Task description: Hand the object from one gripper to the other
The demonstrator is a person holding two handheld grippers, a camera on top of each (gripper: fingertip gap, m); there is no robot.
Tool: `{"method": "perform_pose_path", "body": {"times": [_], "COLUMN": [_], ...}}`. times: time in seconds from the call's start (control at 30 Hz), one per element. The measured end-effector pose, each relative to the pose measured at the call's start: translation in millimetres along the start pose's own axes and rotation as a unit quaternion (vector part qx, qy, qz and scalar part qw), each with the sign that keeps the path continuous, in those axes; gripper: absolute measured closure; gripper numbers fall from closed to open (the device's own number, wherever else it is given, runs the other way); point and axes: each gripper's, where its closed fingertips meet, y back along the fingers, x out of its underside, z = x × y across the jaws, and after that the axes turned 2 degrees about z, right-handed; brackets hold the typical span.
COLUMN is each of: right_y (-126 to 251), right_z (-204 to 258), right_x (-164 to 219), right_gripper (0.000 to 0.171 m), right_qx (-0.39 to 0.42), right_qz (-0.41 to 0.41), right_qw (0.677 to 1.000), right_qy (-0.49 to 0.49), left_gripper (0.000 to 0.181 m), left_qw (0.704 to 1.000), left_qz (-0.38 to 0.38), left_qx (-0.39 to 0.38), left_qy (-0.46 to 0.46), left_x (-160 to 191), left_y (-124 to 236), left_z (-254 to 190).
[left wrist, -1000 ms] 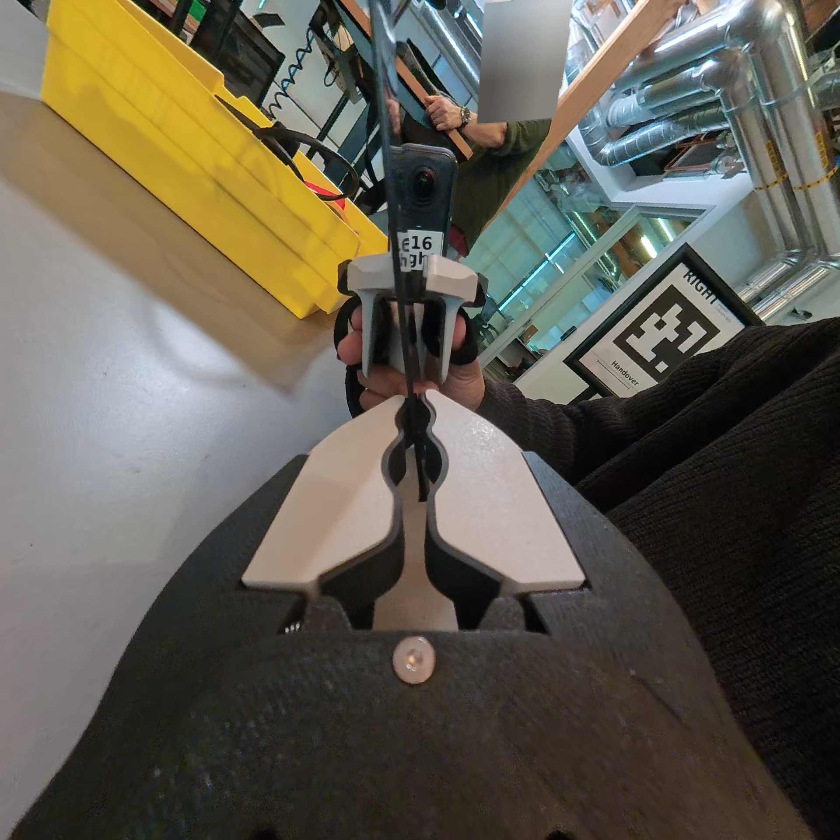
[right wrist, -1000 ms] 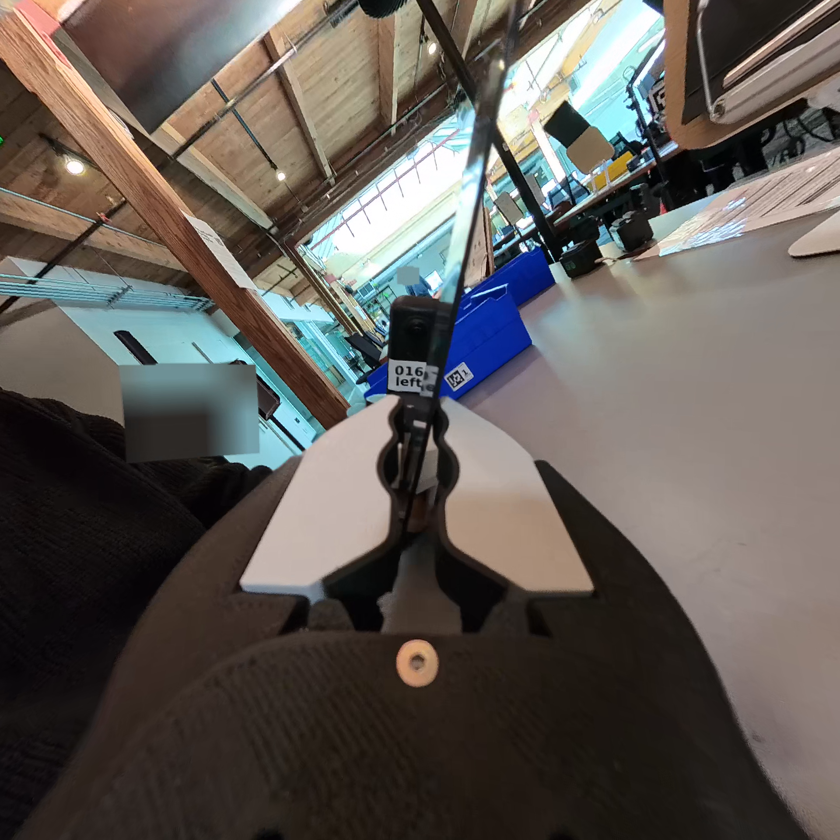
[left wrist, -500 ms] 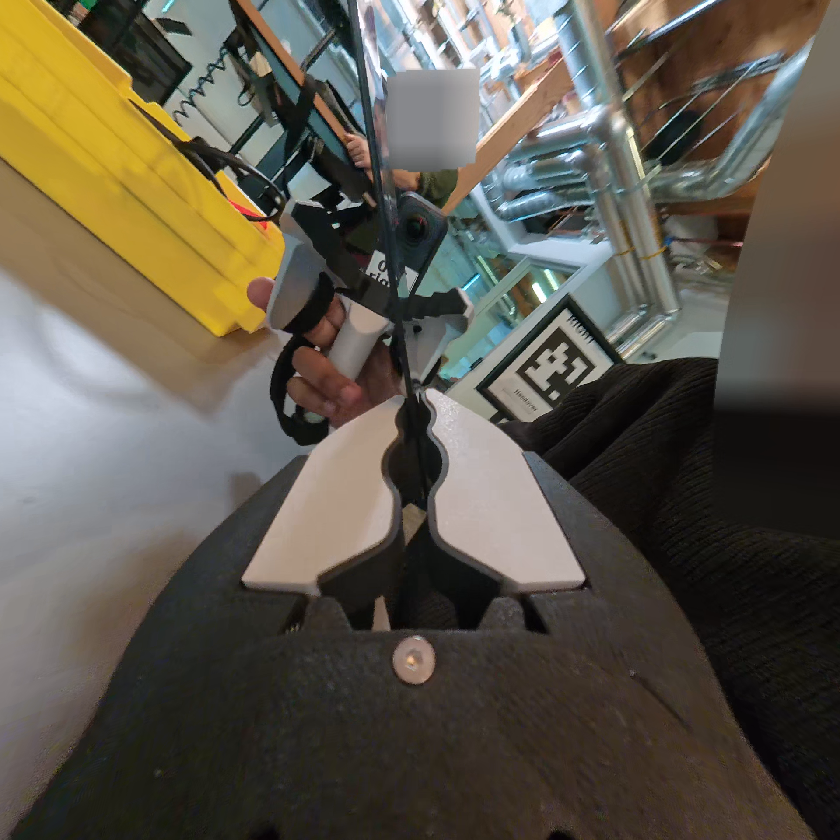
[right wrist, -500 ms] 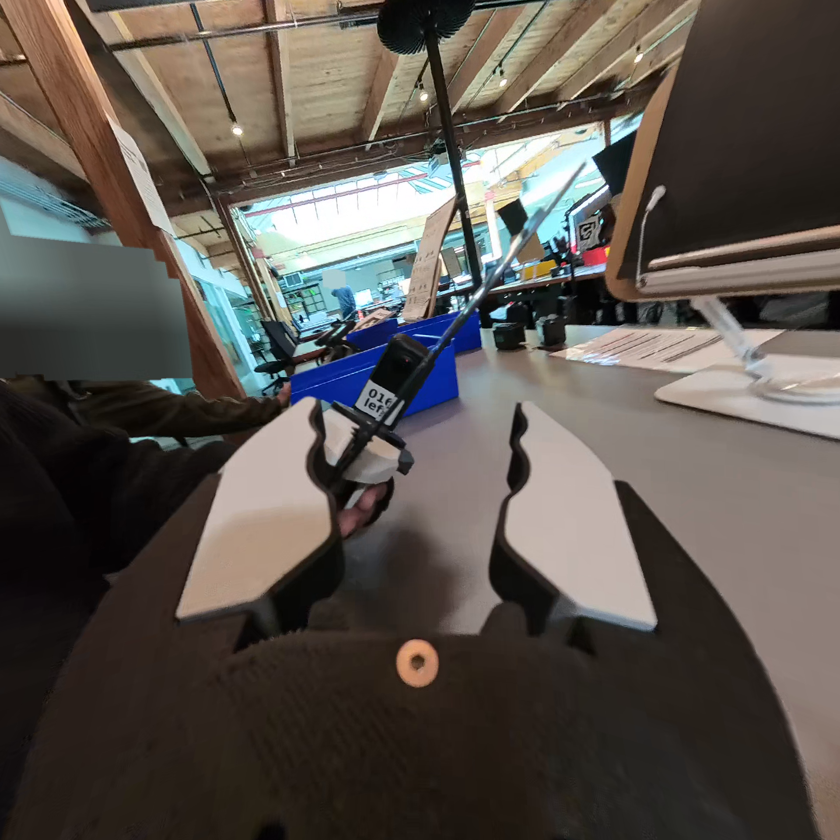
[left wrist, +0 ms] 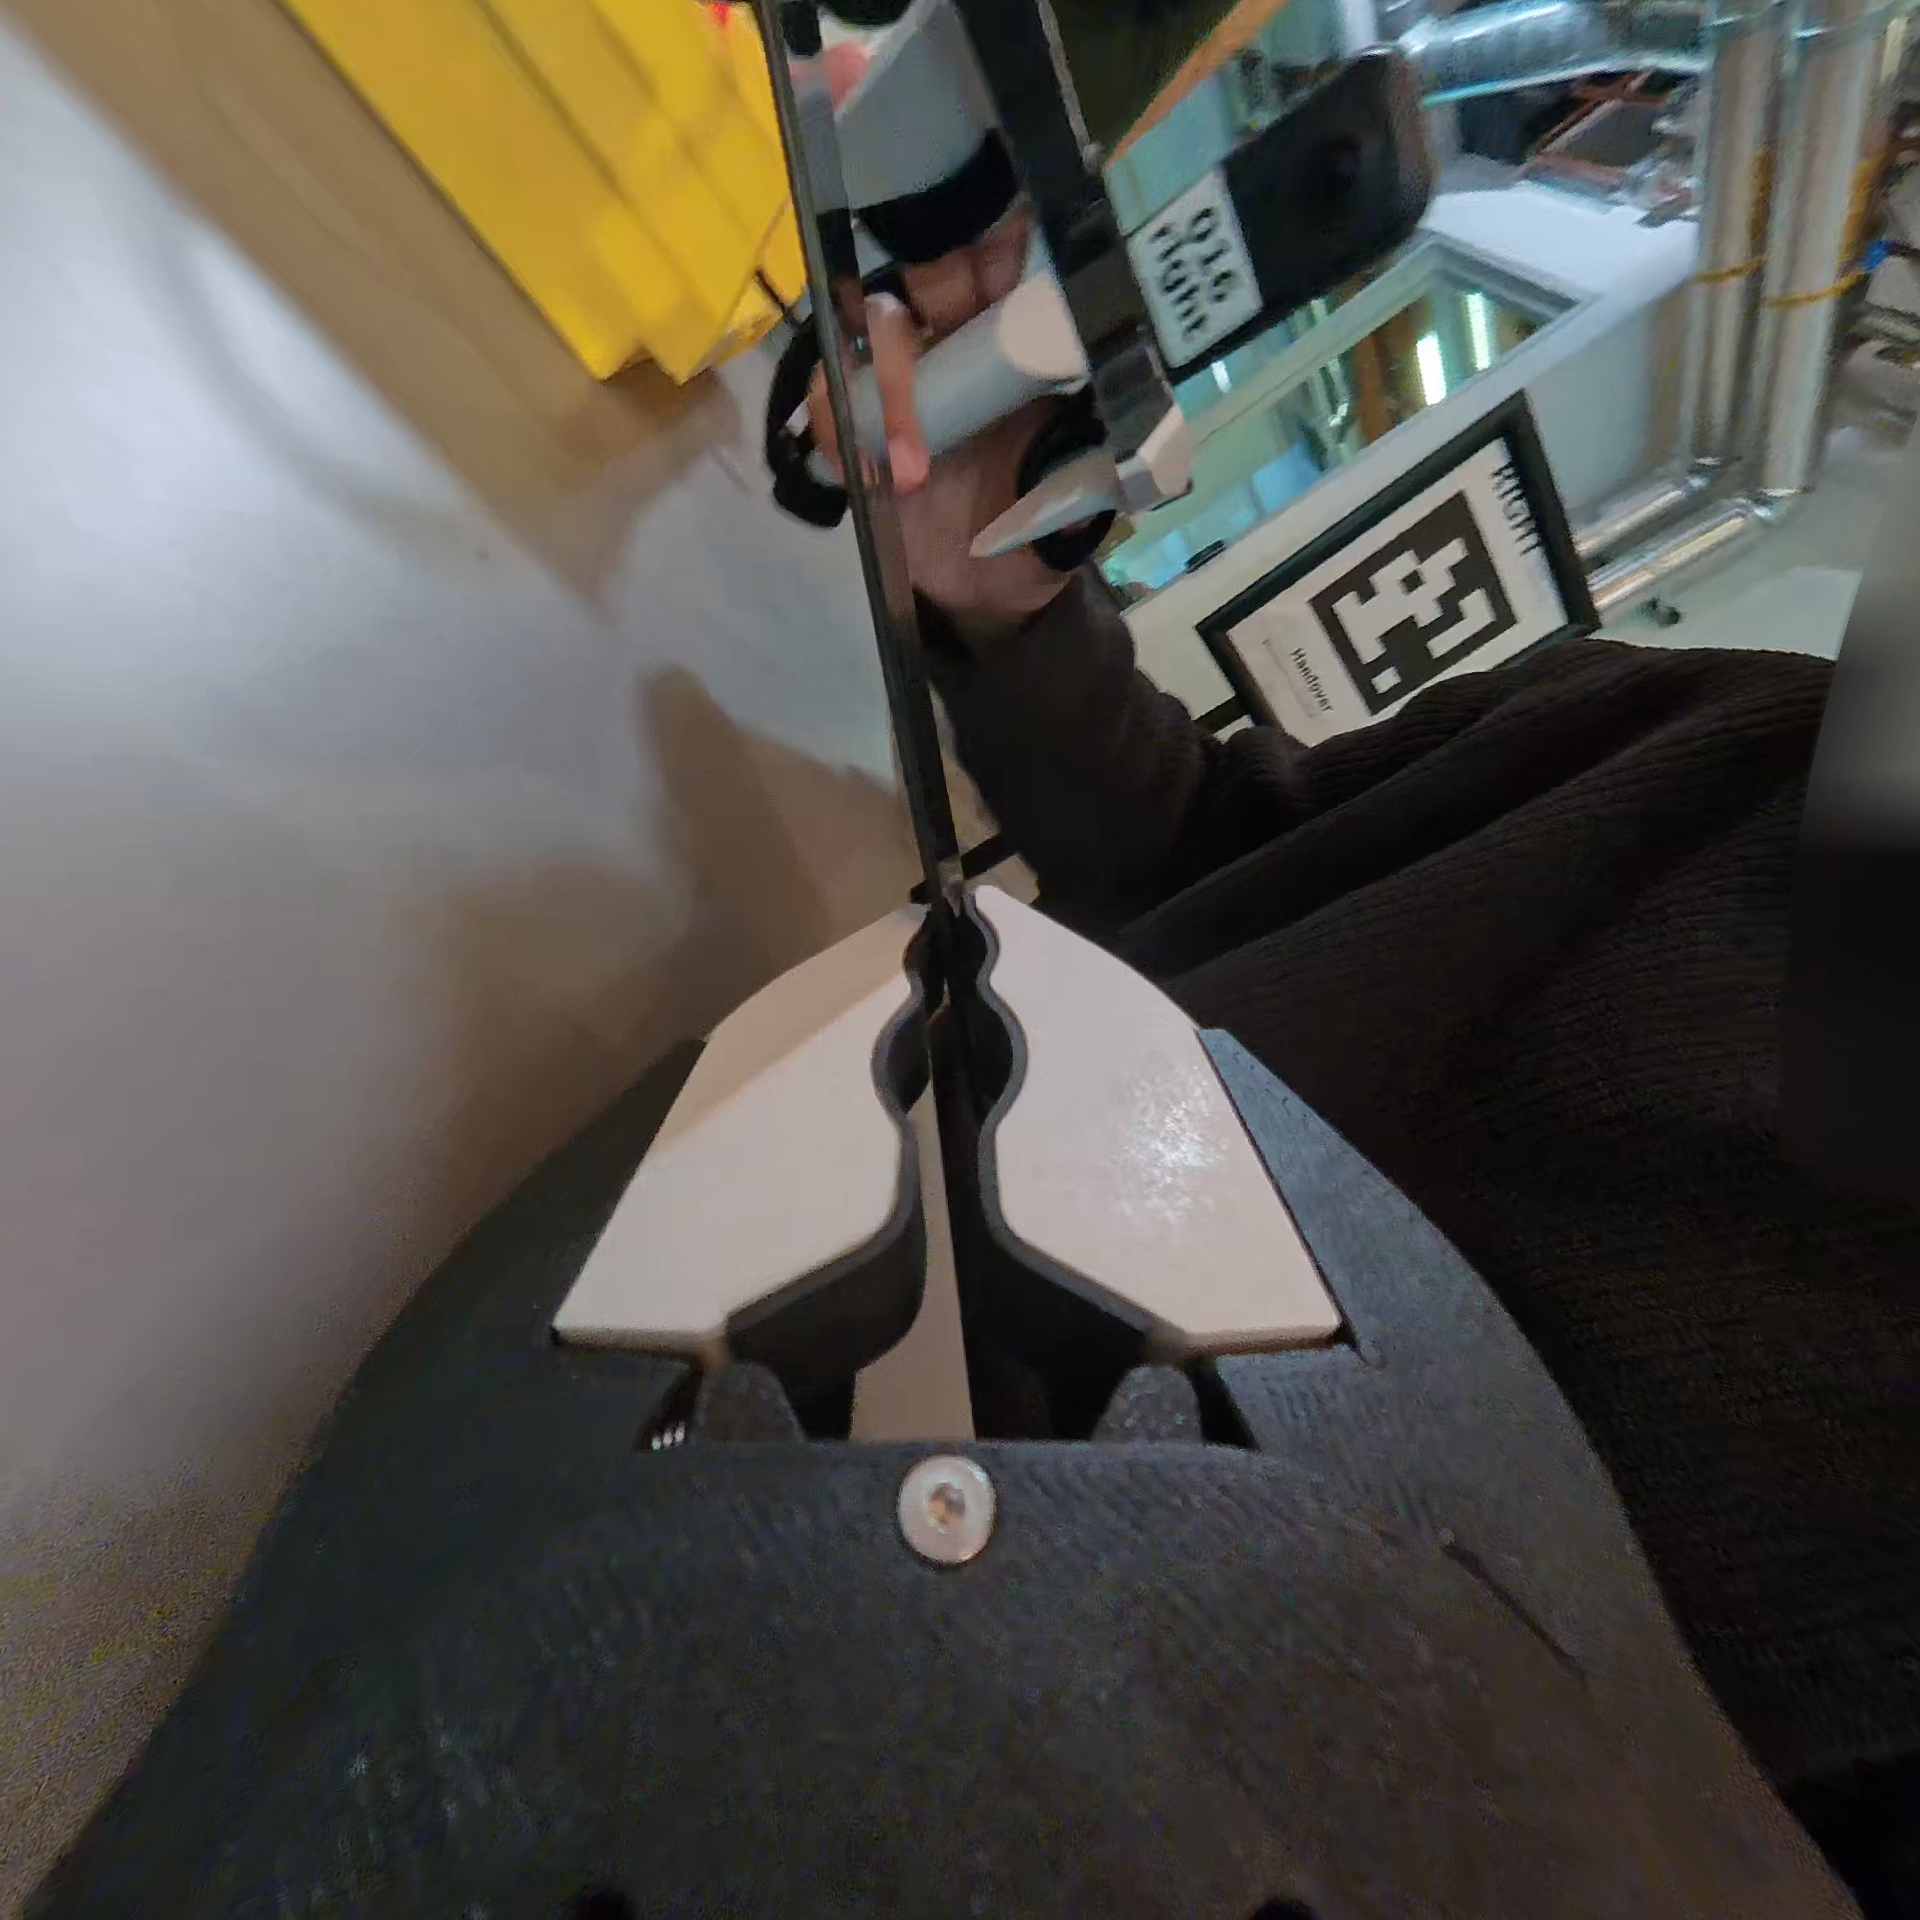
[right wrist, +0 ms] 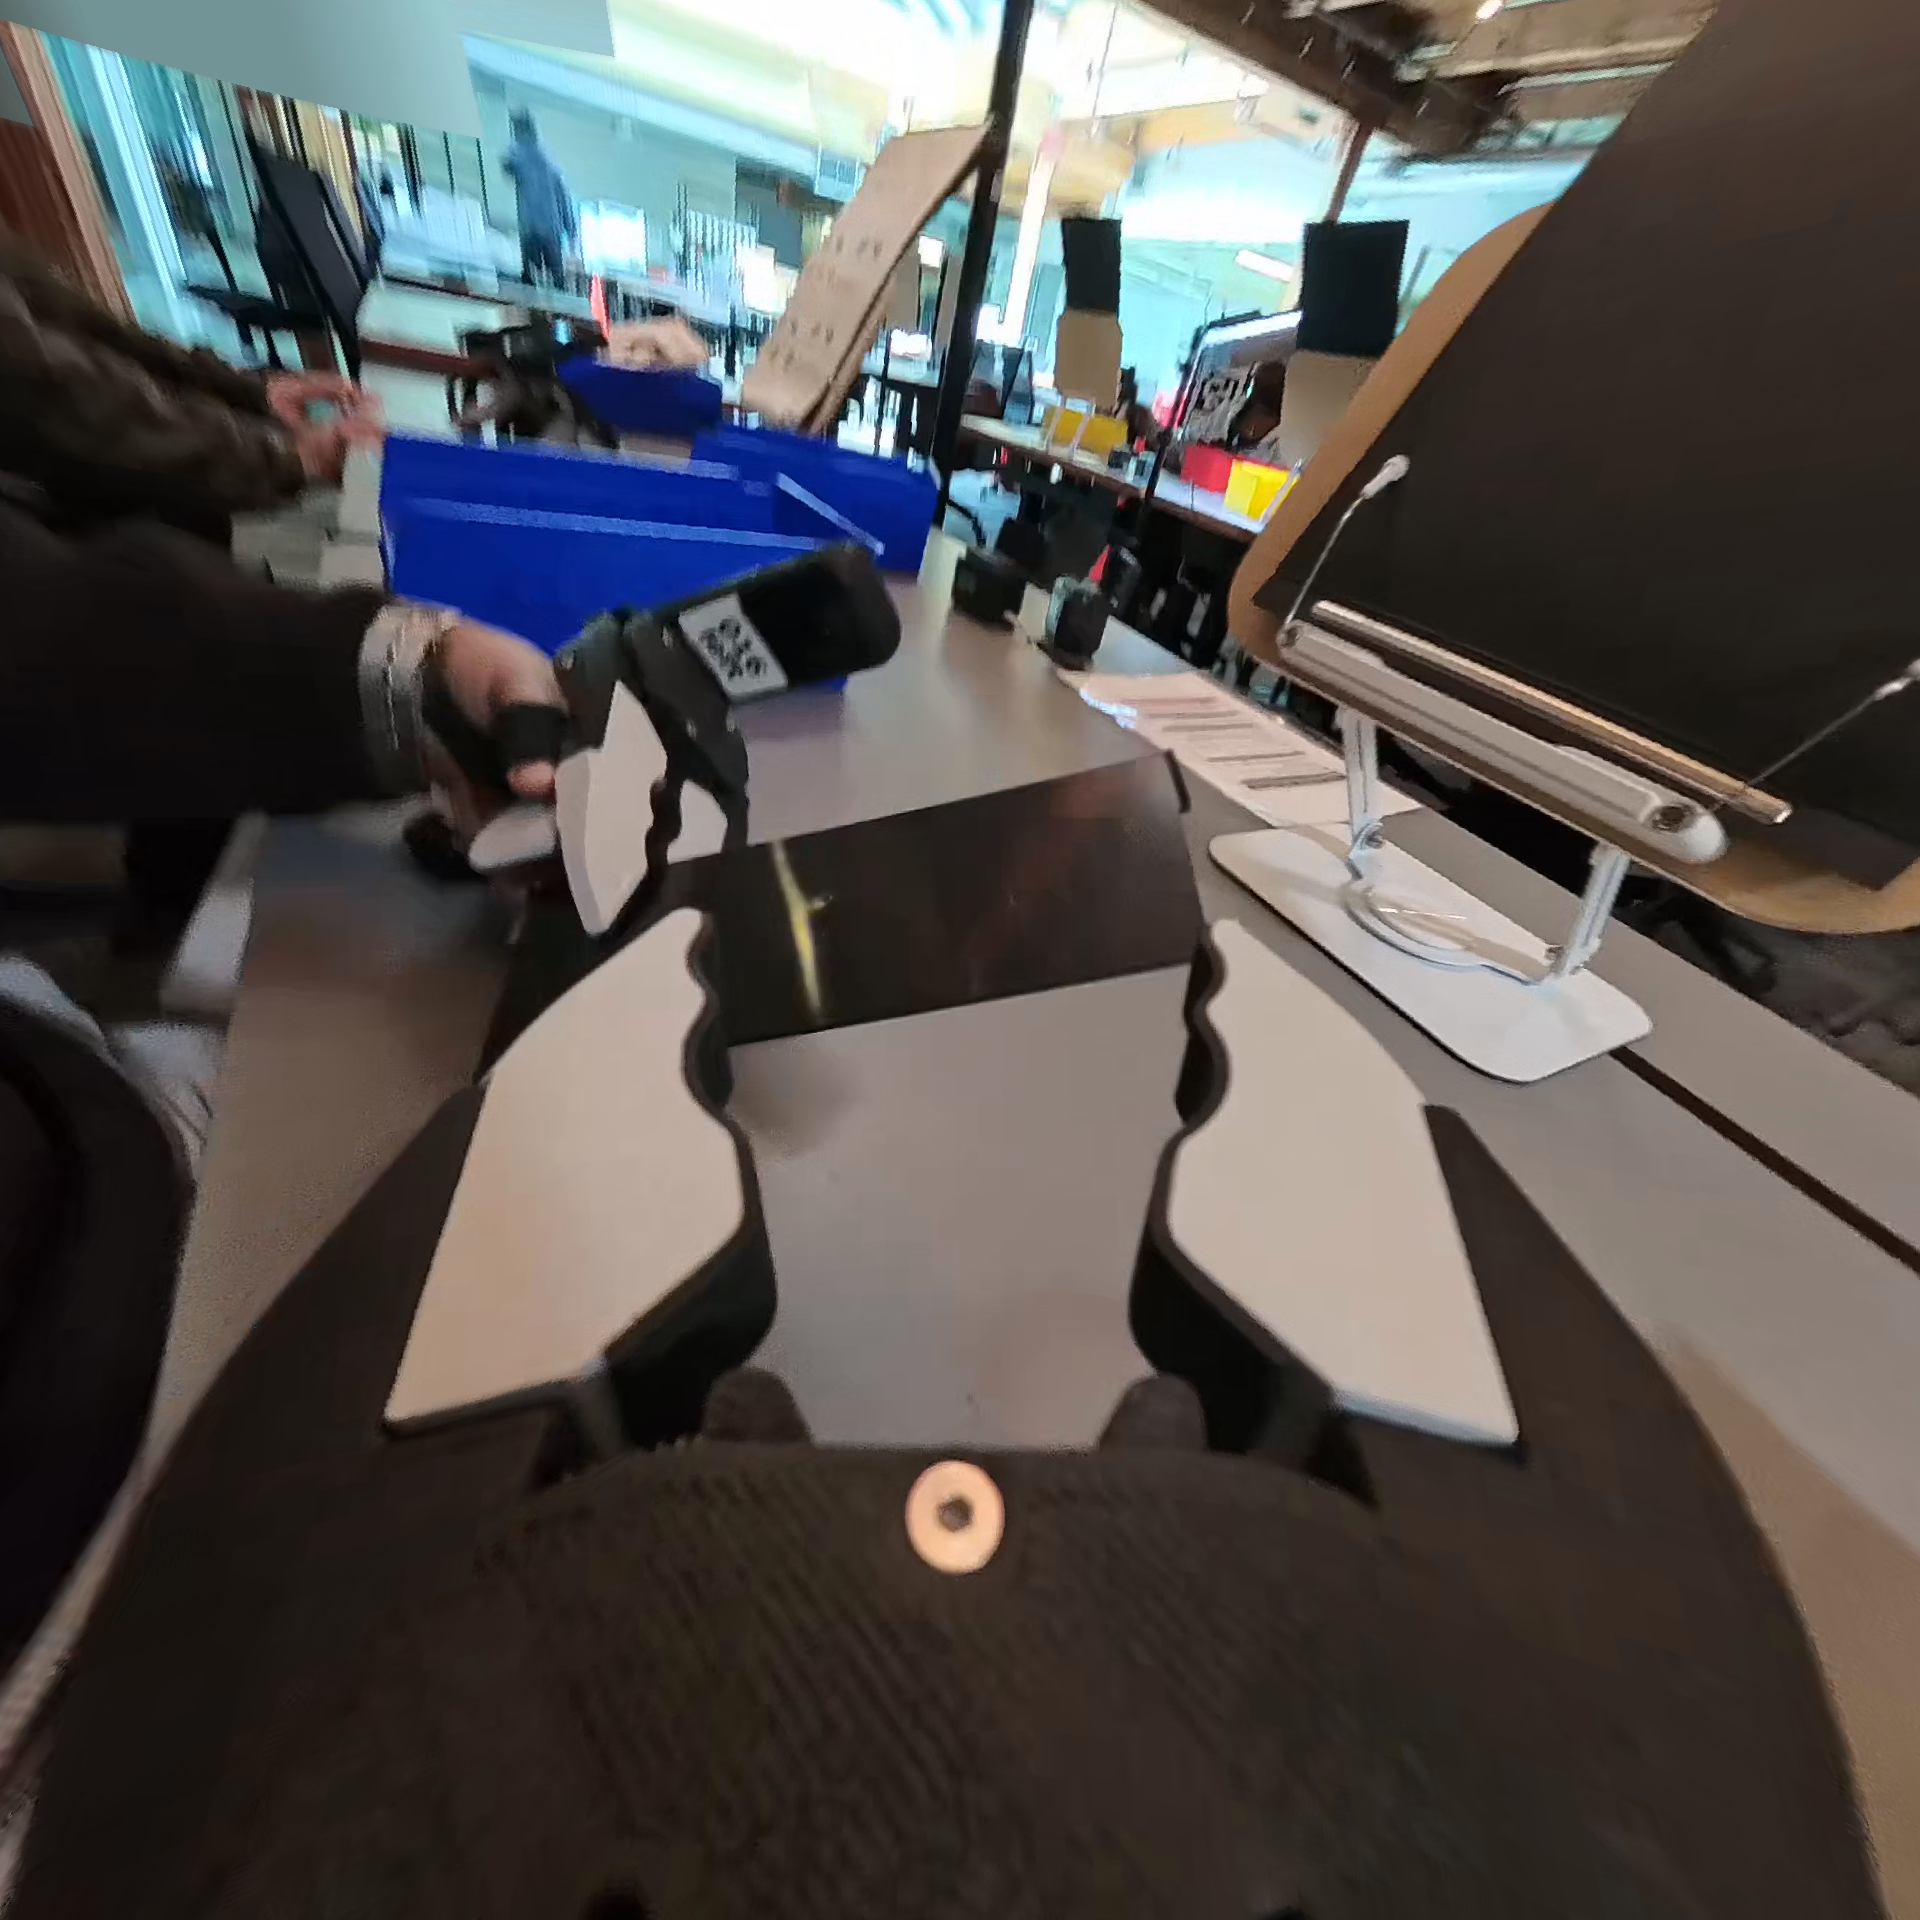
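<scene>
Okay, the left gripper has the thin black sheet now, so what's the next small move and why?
Probably draw the right gripper back, away from the black sheet. Its jaws stand wide open with nothing between them, while the left gripper is shut on the sheet's edge, so the handover looks done.

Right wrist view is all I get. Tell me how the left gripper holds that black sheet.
Observer: The left gripper is shut on the black sheet, which stands edge-on between its jaws.
Operator: Say where my right gripper sits from that side.
Observer: The right gripper lies to the right of the sheet's edge, with no grip on it.
Operator: Report what is behind it.
Observer: Yellow bins to the left and a framed marker card to the right.
</scene>
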Motion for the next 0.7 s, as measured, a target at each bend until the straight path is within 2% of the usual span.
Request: {"method": "perform_pose_path", "body": {"times": [0.17, 0.23, 0.33, 0.43, 0.6, 0.7], "right_y": [-15.8, -22.9, -30.9, -38.0, -47.0, -45.8], "right_z": [24.4, 29.5, 33.8, 45.3, 39.7, 35.4], "right_x": [14.7, 20.3, 36.8, 56.0, 89.5, 101.4], "right_gripper": [0.078, 0.065, 0.054, 0.062, 0.062, 0.08], "right_qx": [-0.058, -0.08, -0.114, -0.157, -0.161, -0.163], "right_qz": [0.128, 0.194, 0.299, 0.348, 0.368, 0.38], "right_qw": [0.984, 0.962, 0.911, 0.881, 0.871, 0.861], "right_qy": [0.106, 0.173, 0.26, 0.281, 0.284, 0.297], "left_gripper": [0.176, 0.175, 0.173, 0.176, 0.177, 0.177], "left_qw": [0.993, 0.984, 0.971, 0.966, 0.973, 0.966], "left_qz": [0.11, 0.167, 0.222, 0.241, 0.214, 0.244], "left_qx": [-0.031, -0.027, -0.022, -0.045, -0.022, -0.038], "left_qy": [0.021, 0.046, 0.091, 0.088, 0.079, 0.075], "left_x": [18.7, 22.0, 17.7, 9.6, -0.9, 6.0], "left_y": [16.4, 26.5, 37.8, 42.5, 42.5, 43.9], "left_z": [15.5, 18.2, 16.0, 19.3, 12.9, 13.8]}}
